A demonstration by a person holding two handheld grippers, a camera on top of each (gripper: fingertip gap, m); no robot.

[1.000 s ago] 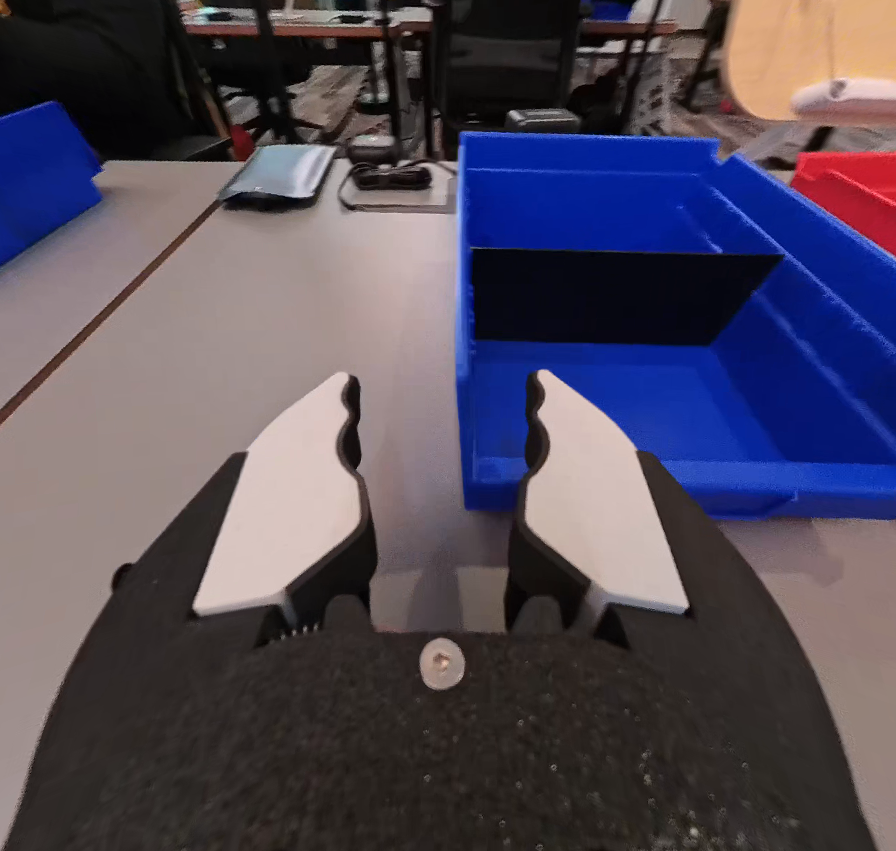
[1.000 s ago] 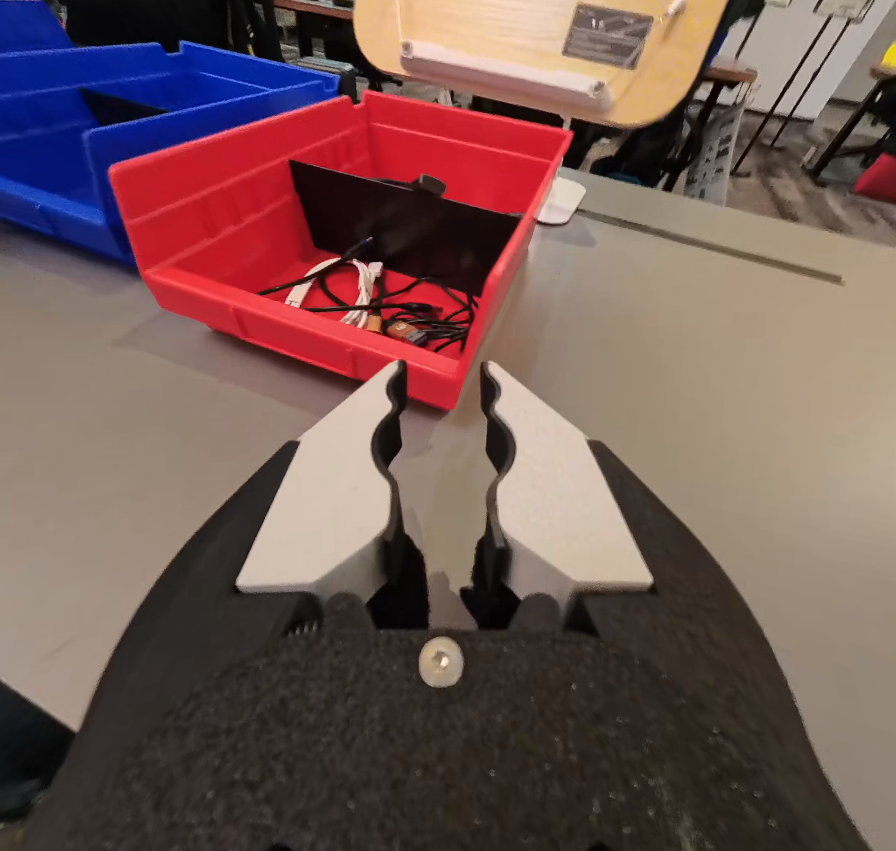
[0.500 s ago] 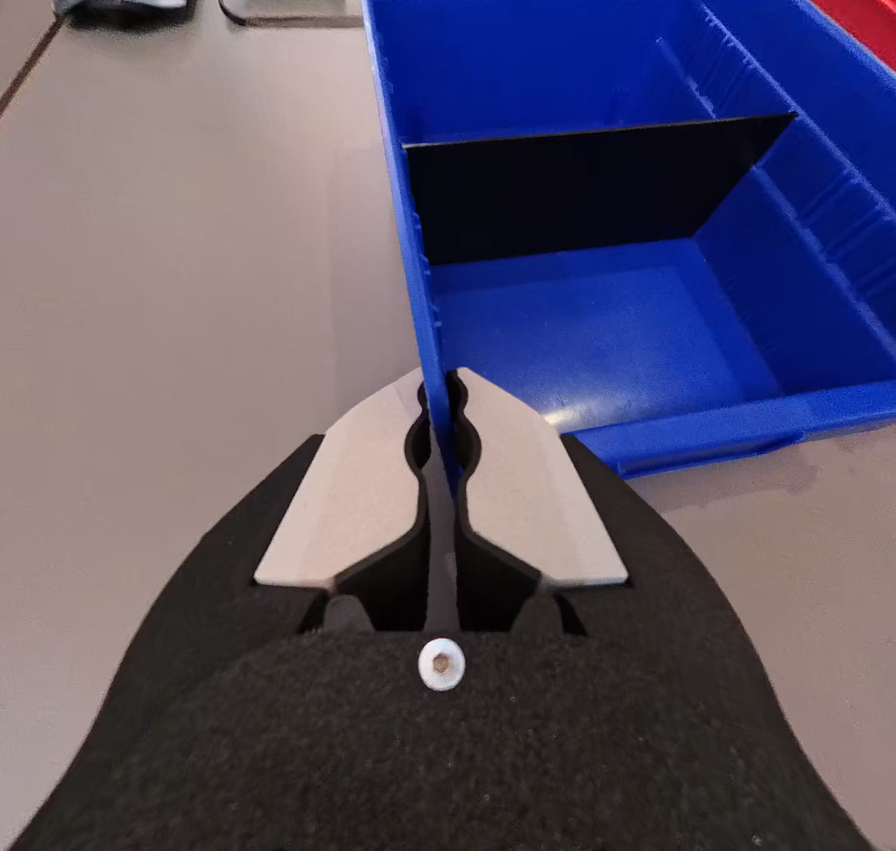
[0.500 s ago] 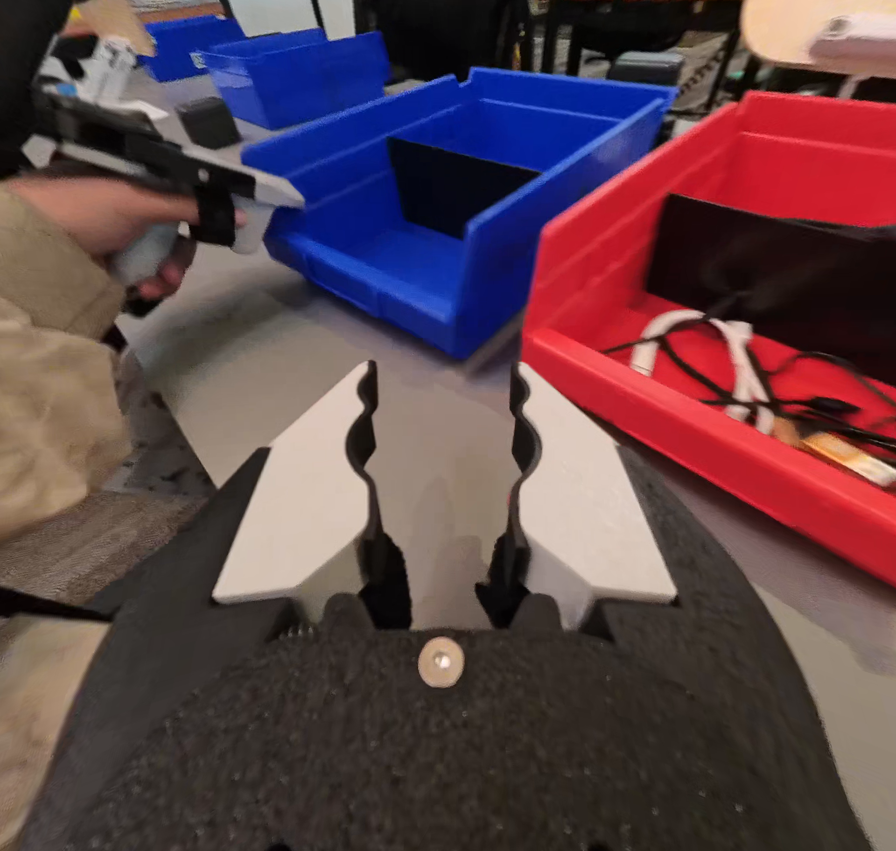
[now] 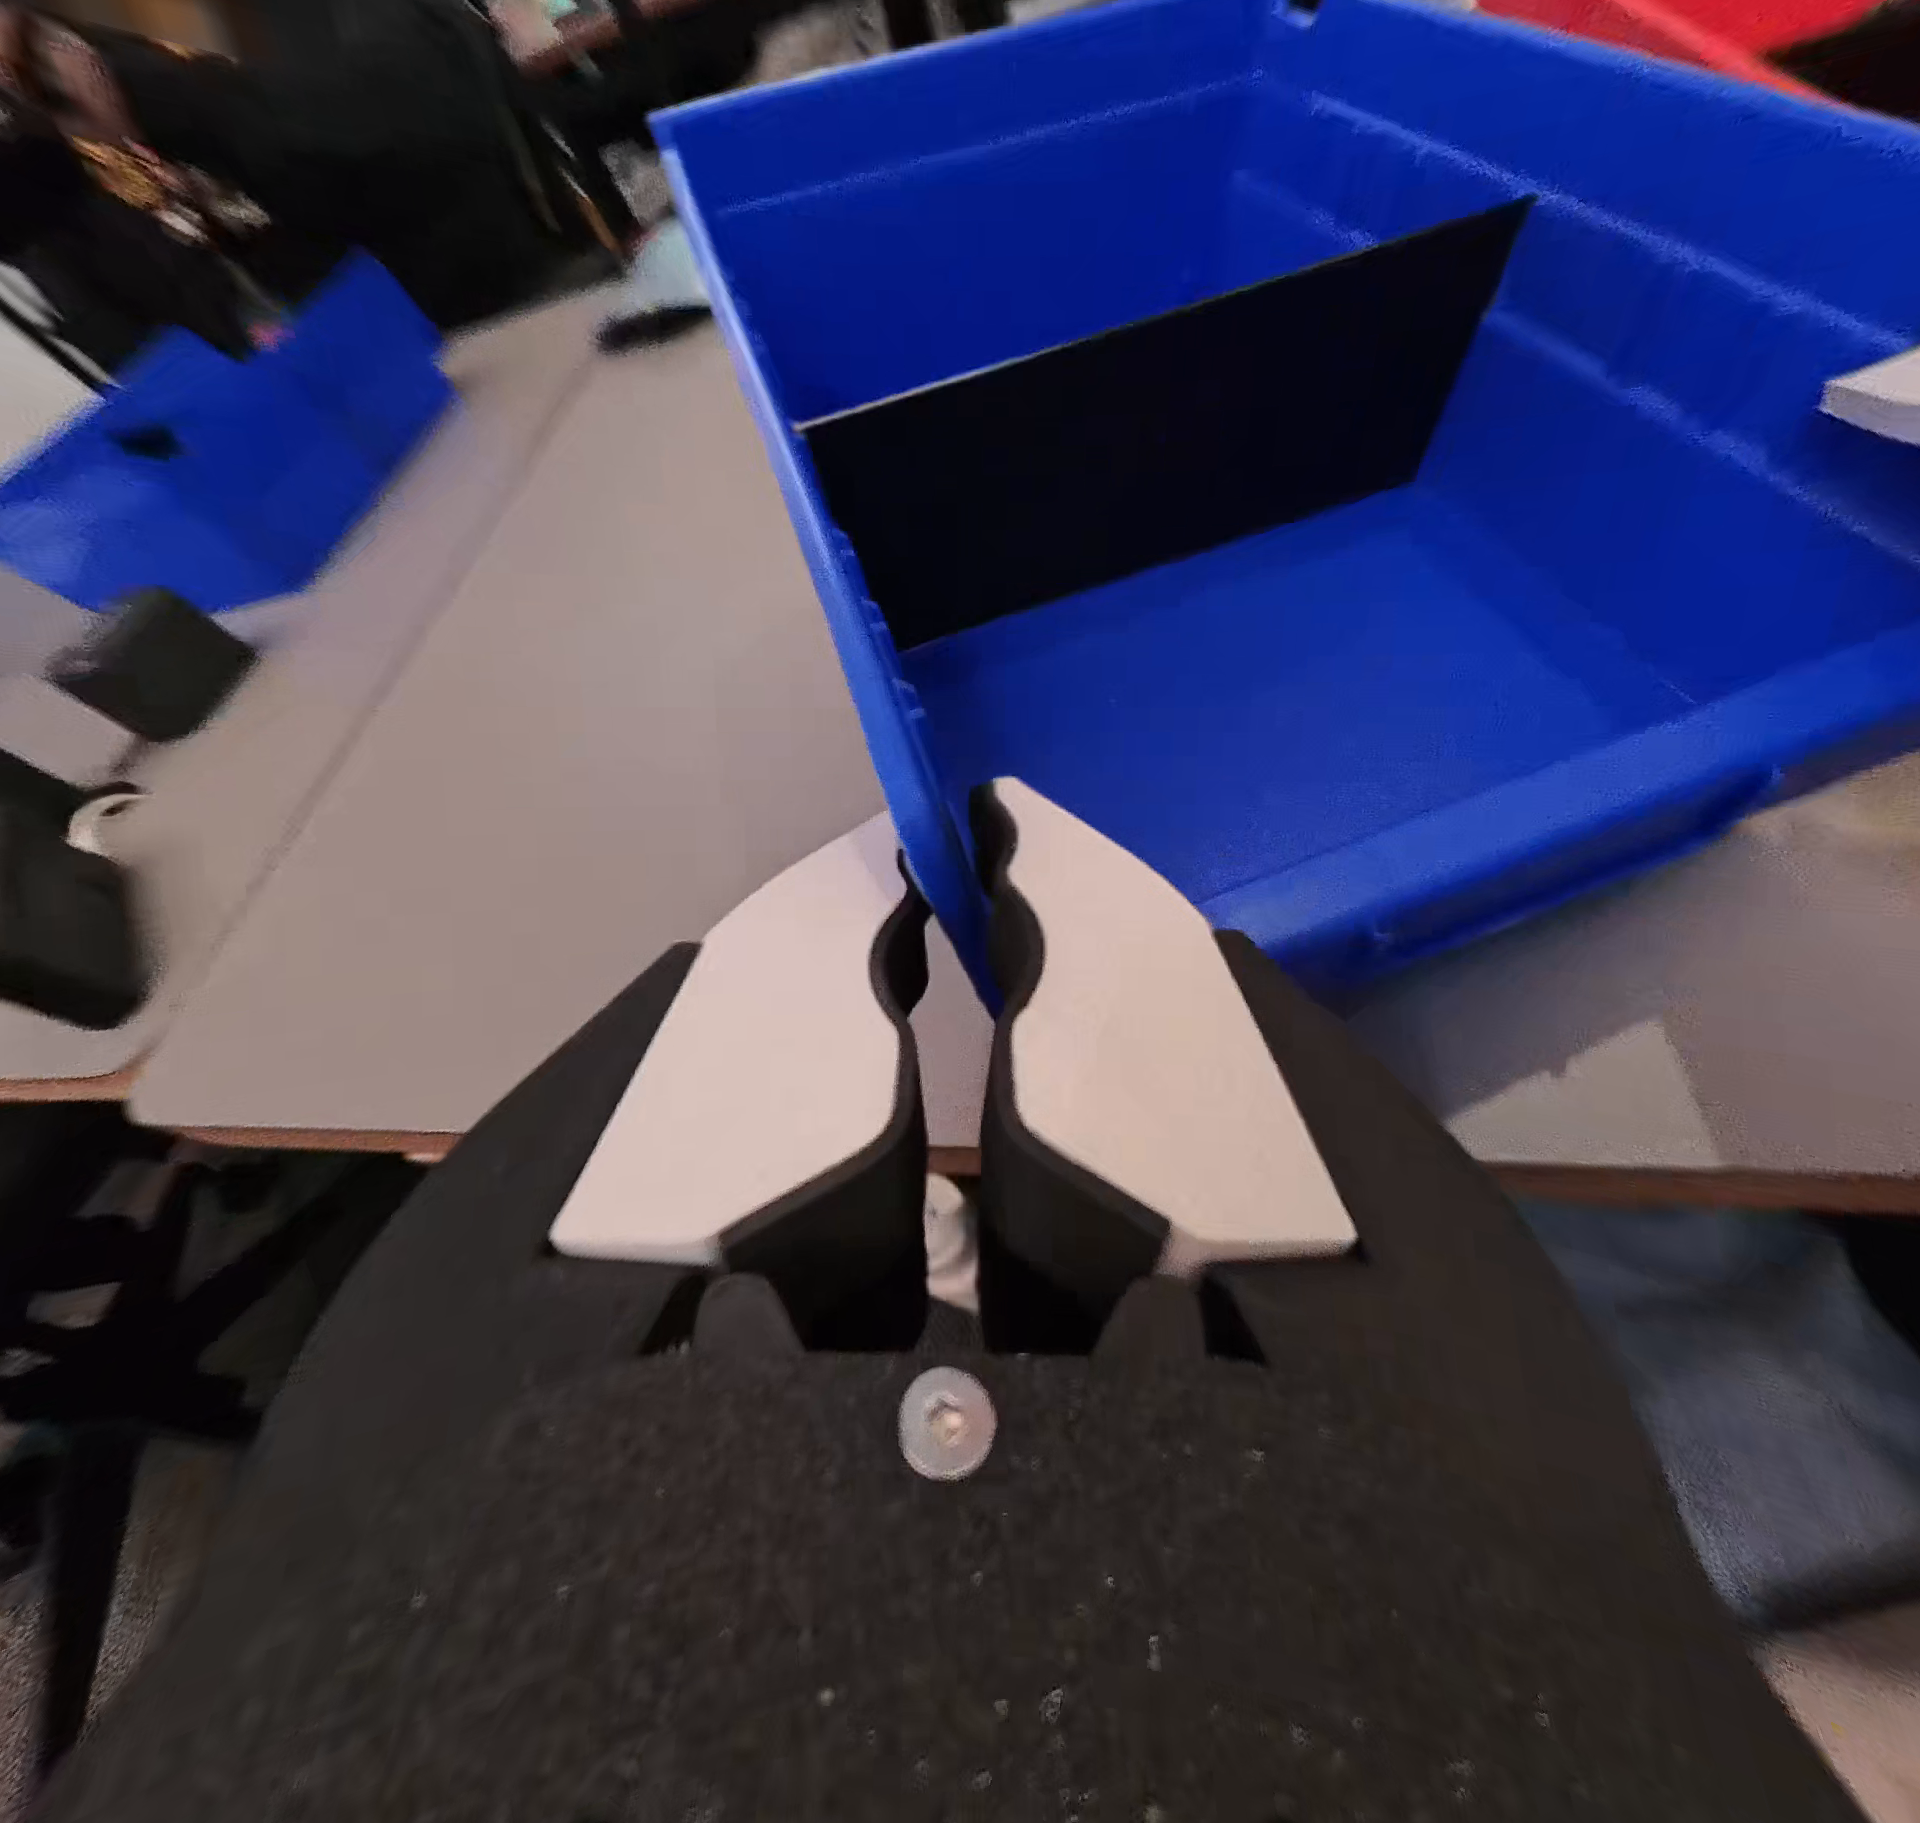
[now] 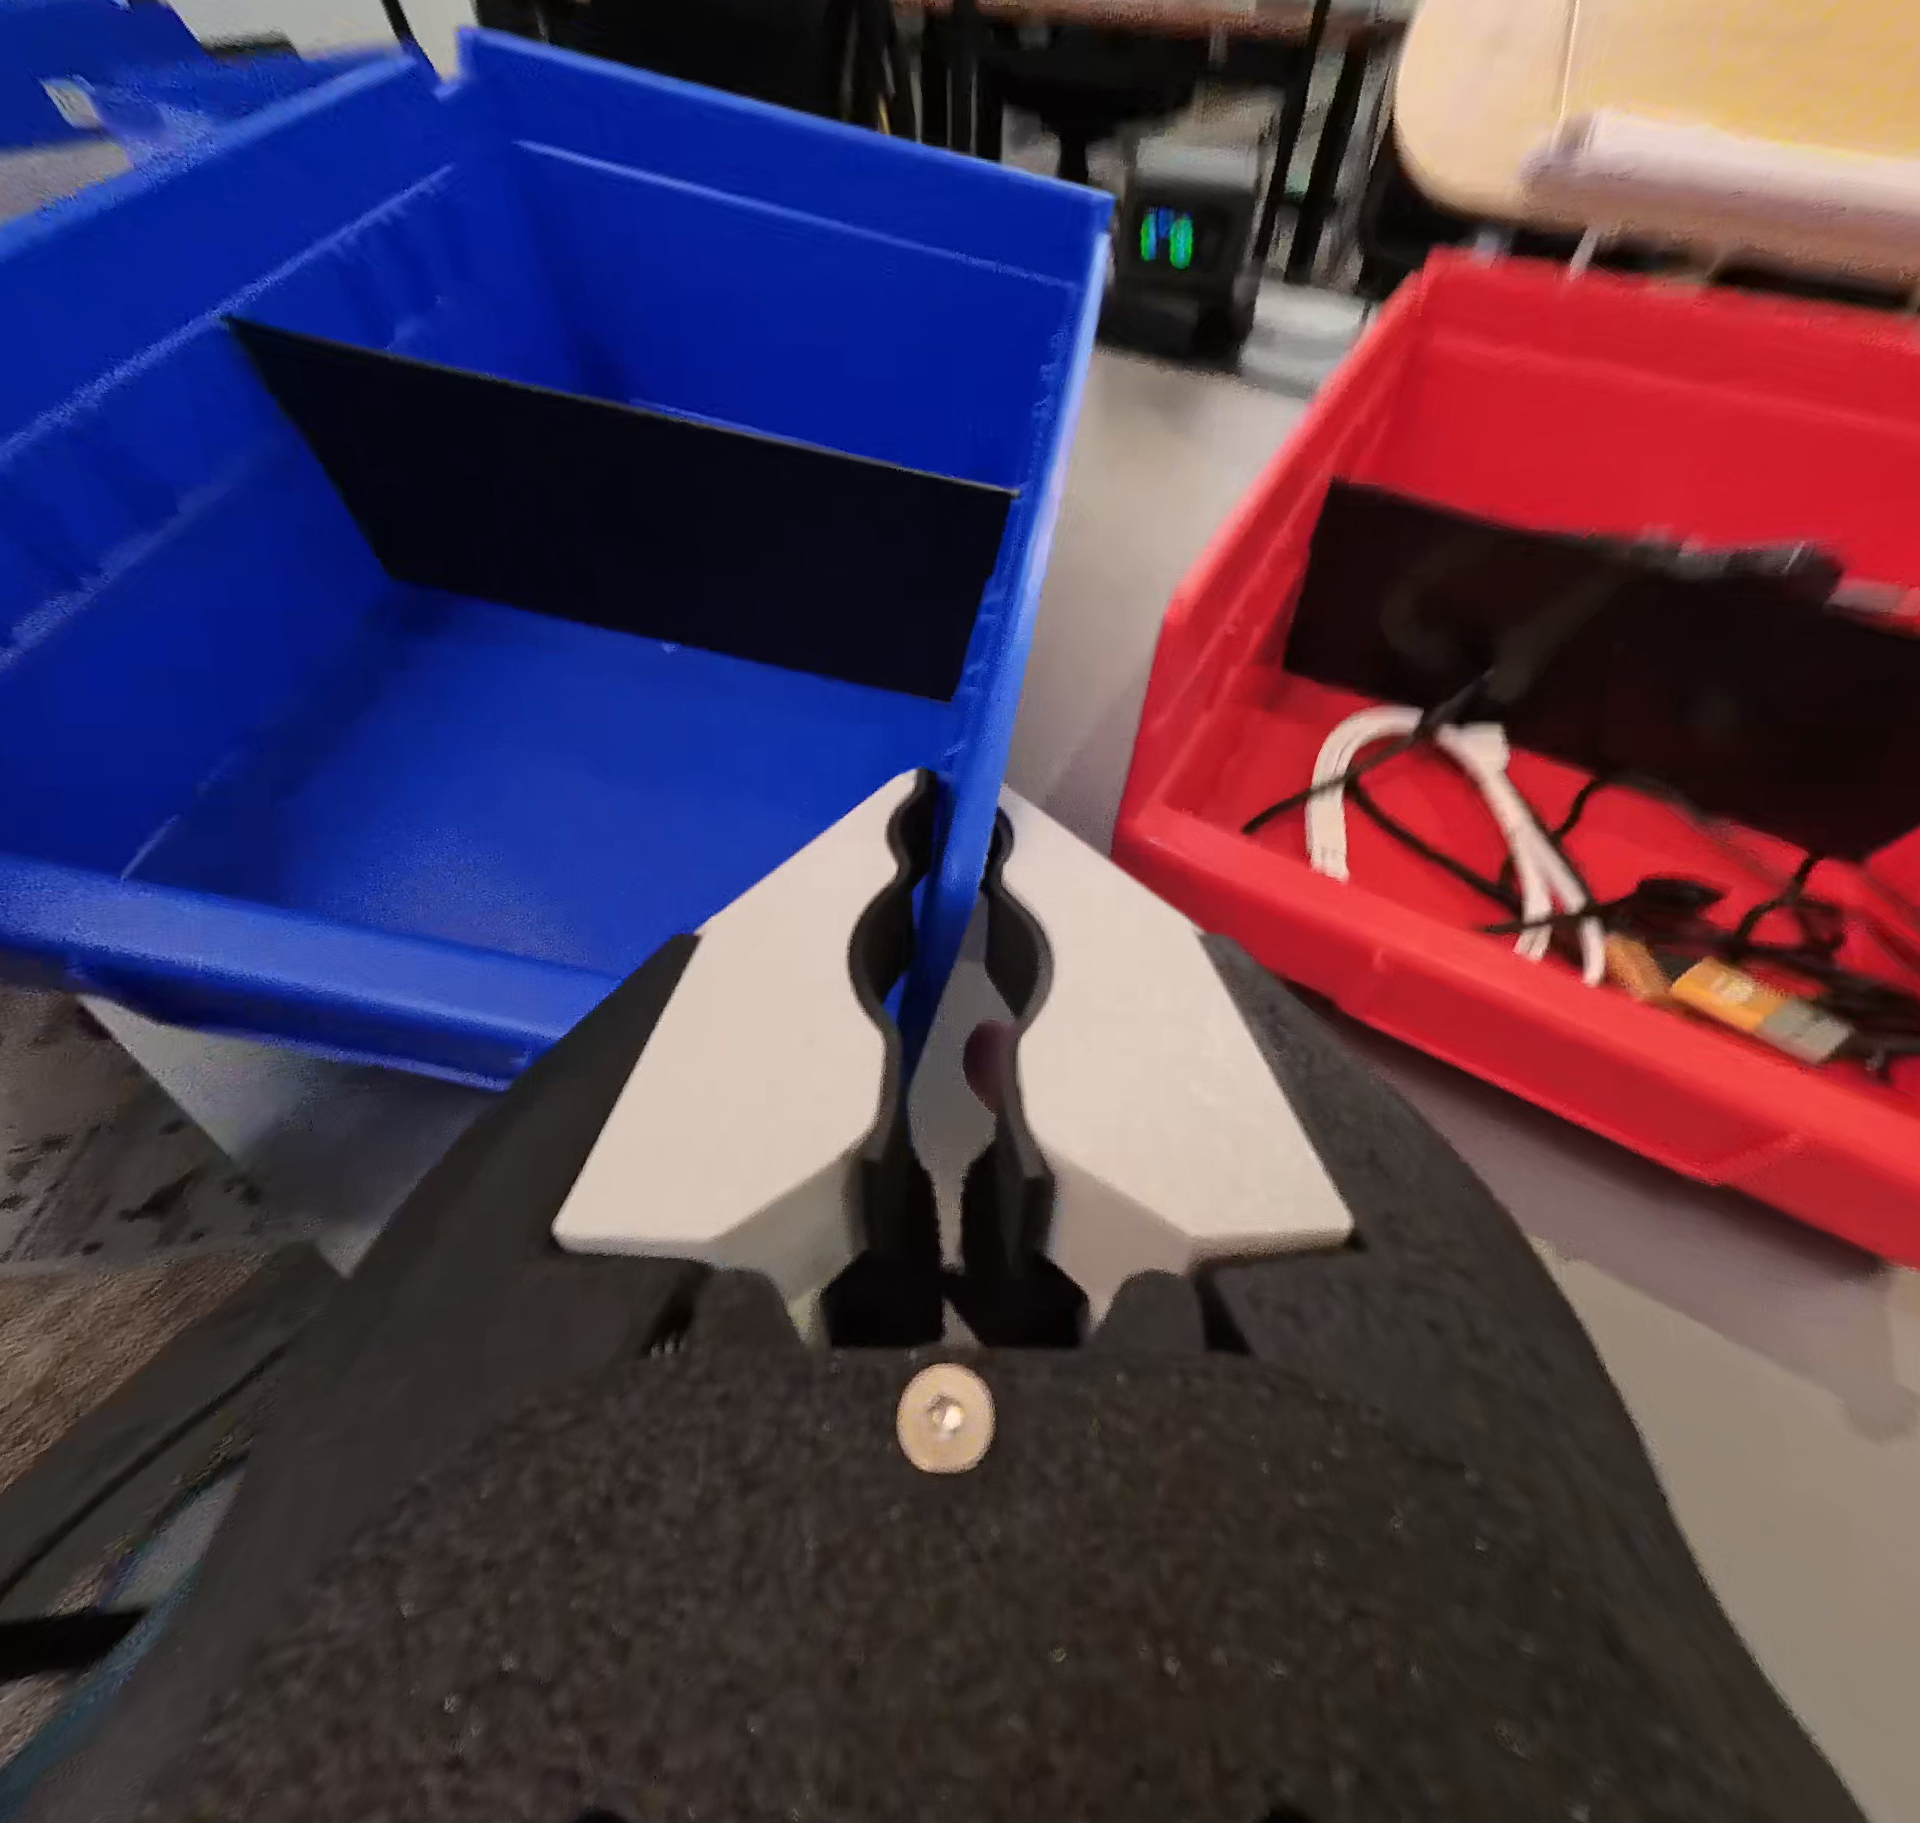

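Observation:
A blue bin (image 5: 987, 204) with a black divider (image 5: 1143, 423) across its middle is empty in its near compartment. My left gripper (image 5: 940, 828) is shut on the bin's left wall near the front corner. My right gripper (image 6: 958, 802) is shut on the bin's right wall (image 6: 1023, 485) near the front; its divider shows in the right wrist view too (image 6: 644, 526). The bin sits close to the table's front edge (image 5: 623, 1145) and looks slightly raised. A fingertip of the right gripper shows at the right edge of the left wrist view (image 5: 1870, 412).
A red bin (image 6: 1558, 402) holding black and white cables (image 6: 1507, 838) stands just right of the blue bin. Another blue bin (image 5: 239, 464) and a black box (image 5: 156, 661) are at the far left. A pale wooden board (image 6: 1662, 38) and people in dark clothes are behind.
The left gripper closed on the bin's left wall. The right gripper swung left from the red bin and closed on the right wall. The bin now sits nearer the table's front edge.

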